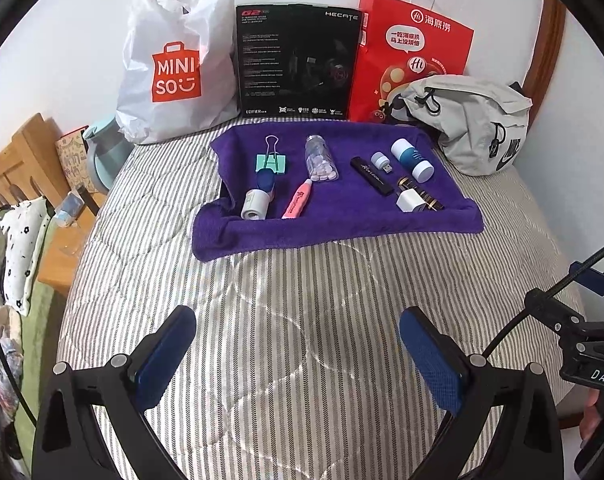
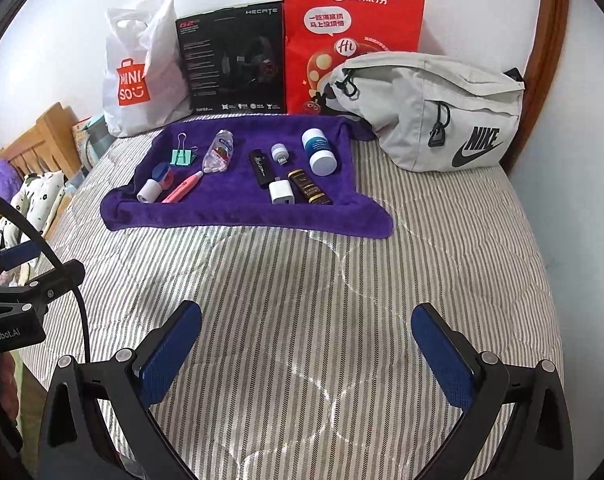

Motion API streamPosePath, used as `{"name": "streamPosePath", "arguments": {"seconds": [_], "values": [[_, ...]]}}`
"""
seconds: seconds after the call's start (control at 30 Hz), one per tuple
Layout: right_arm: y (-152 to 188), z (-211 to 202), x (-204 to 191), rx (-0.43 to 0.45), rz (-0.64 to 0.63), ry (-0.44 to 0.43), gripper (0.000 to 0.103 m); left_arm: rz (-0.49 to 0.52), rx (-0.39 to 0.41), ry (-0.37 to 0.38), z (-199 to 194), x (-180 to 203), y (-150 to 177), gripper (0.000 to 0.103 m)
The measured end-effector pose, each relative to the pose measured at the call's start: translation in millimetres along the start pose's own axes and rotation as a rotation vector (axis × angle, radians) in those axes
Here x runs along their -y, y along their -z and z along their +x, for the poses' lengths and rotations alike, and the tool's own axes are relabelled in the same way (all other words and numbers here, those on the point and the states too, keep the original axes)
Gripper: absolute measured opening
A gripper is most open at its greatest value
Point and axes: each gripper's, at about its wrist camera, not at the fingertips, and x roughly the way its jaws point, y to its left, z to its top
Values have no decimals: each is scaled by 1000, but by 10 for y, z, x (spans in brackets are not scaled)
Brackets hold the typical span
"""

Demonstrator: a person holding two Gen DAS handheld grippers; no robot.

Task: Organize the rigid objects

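Observation:
A purple towel (image 1: 342,224) (image 2: 230,216) lies on the striped bed with several small items on it: a green binder clip (image 1: 271,162) (image 2: 182,156), a clear pill bottle (image 1: 320,158) (image 2: 219,156), a pink marker (image 1: 298,200) (image 2: 182,188), a white roll (image 1: 255,204) (image 2: 149,192), a black stick (image 1: 372,174) (image 2: 262,168), a white charger cube (image 1: 409,202) (image 2: 281,193) and a white-and-blue bottle (image 1: 412,160) (image 2: 319,151). My left gripper (image 1: 298,340) hovers open over the bedding, well short of the towel. My right gripper (image 2: 306,336) is open too, empty.
A grey Nike waist bag (image 2: 442,112) (image 1: 474,124) sits right of the towel. Against the wall stand a white Miniso bag (image 1: 174,68), a black headset box (image 1: 298,60) and a red paper bag (image 2: 350,48). A wooden headboard (image 1: 18,160) is at left.

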Motion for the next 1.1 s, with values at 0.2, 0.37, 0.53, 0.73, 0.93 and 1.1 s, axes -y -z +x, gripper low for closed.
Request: {"name": "streamPosePath", "arguments": {"seconds": [0.2,0.37,0.53,0.73,0.93,1.1], "values": [[-9,13,-6,-4,0,5,103,4,-5,-6,19,-6,8,103],[-9,9,-19,-4,-6,8,103,-1,-8,-6,28,-23,0,103],[-13,2,-17,-3,-6,10,103,3,-8,-4,34,-17,0,103],[-9,-5,-12,-2,-8,11,103,4,-9,-3,38,-11,6,103],[-13,-15,0,0,-7,11,103,10,-7,-1,32,4,-1,103],[-16,-17,-5,-1,-8,11,103,14,-7,0,29,10,-3,103]]}}
